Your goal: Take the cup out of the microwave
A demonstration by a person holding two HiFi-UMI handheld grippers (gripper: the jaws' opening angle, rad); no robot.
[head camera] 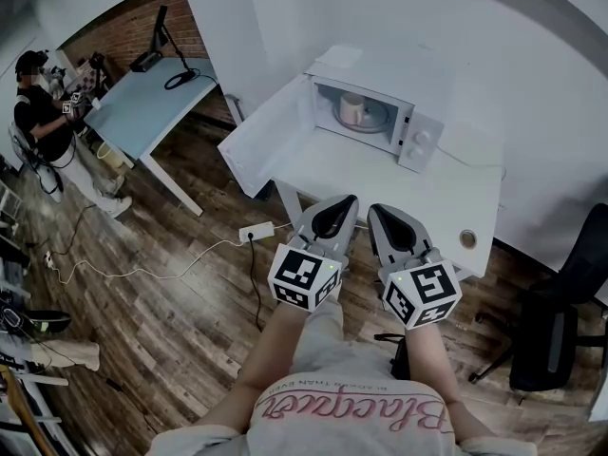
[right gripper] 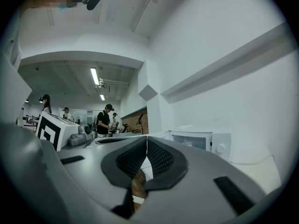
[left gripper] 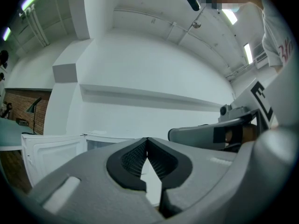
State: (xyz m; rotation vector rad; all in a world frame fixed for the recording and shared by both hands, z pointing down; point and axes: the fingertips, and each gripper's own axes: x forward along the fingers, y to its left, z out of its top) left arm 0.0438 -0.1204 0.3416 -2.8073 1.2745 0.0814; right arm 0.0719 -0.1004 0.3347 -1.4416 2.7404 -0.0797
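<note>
A: Where are the hands?

B: Low in the head view, side by side, right in front of the person's tummy. Both arms reach forward. The left gripper (head camera: 346, 200) and the right gripper (head camera: 376, 209) lie flat and point at the white table (head camera: 427, 193). Their tips are by the table's near edge. Each one has a cube with black squares on its back end.

A: Are the grabbers open?

B: No. In the left gripper view the two black pads (left gripper: 133, 160) are pressed together at the tip. The right gripper view shows the same: pads (right gripper: 161, 158) pressed tip to tip. Neither one pinches a thing.

A: Where is the cup?

B: The cup (head camera: 352, 109) is inside the microwave (head camera: 421, 141), at the far side of the table. It sits on the round glass plate (head camera: 372, 122) in there. The door (head camera: 269, 141) hangs wide open to the left. The cup is well apart from both grippers.

A: What does it look like?

B: Small, round and pale pink.

A: Is it standing or lying down?

B: It seems to stand up, so its long way goes up and down. It is too small to tell which way a handle points.
</note>
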